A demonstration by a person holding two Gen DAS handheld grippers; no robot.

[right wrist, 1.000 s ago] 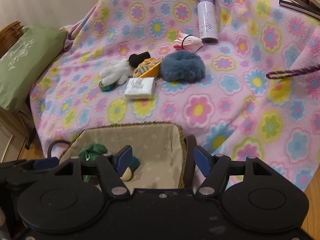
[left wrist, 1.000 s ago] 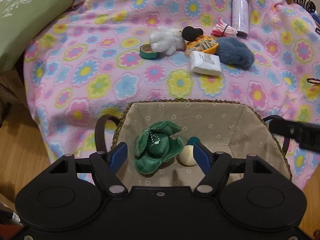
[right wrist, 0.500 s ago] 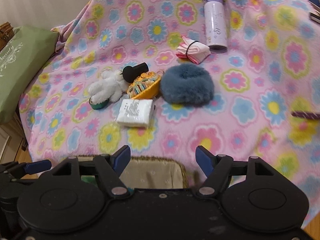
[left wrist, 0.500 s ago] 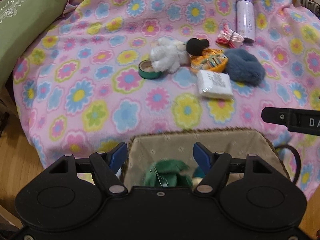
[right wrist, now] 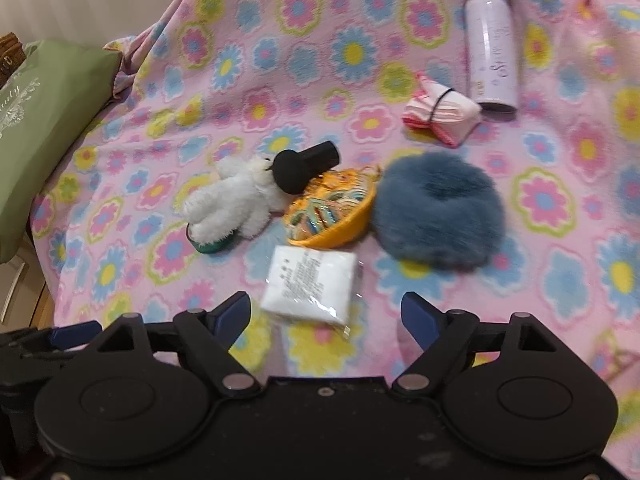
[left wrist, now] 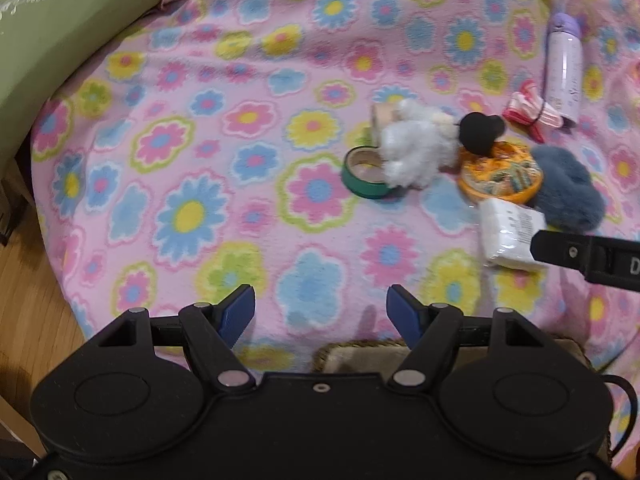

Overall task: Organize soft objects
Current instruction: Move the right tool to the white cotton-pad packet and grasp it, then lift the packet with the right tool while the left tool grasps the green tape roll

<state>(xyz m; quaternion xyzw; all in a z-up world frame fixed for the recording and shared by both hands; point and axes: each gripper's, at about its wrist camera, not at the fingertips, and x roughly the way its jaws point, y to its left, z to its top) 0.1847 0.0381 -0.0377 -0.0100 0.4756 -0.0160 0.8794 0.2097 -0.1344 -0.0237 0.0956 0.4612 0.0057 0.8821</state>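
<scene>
The right gripper (right wrist: 326,314) has its jaws opening with nothing clamped; the white plastic-wrapped packet (right wrist: 310,284) lies just ahead of them at twelve o'clock, its near edge level with the tips. The left gripper (left wrist: 321,307) stands with jaws apart and empty over bare floral blanket (left wrist: 180,168), the basket rim (left wrist: 360,346) just below it at six o'clock.

Risks, as I judge them: the packet's film is slick and flat on fleece, so the pads could skid over it or pinch blanket along with it. If the right jaws reach further, to one o'clock, the blue furry pouf (right wrist: 438,210) sits touching the orange pouch (right wrist: 332,216), and a wide bite may drag both. At eleven o'clock the white plush toy (right wrist: 232,204) lies partly on the green tape roll (right wrist: 212,242) and against a black cap-like thing (right wrist: 302,166); lifting the toy could carry a hard item with it. The two grippers are close, so they could collide.

Writing: the packet bears small dark print, too blurred to read. The lavender bottle (right wrist: 490,46) at one o'clock shows cursive lettering I cannot make out. The green cushion (left wrist: 60,20) carries white script that seems to read "Beauty".
</scene>
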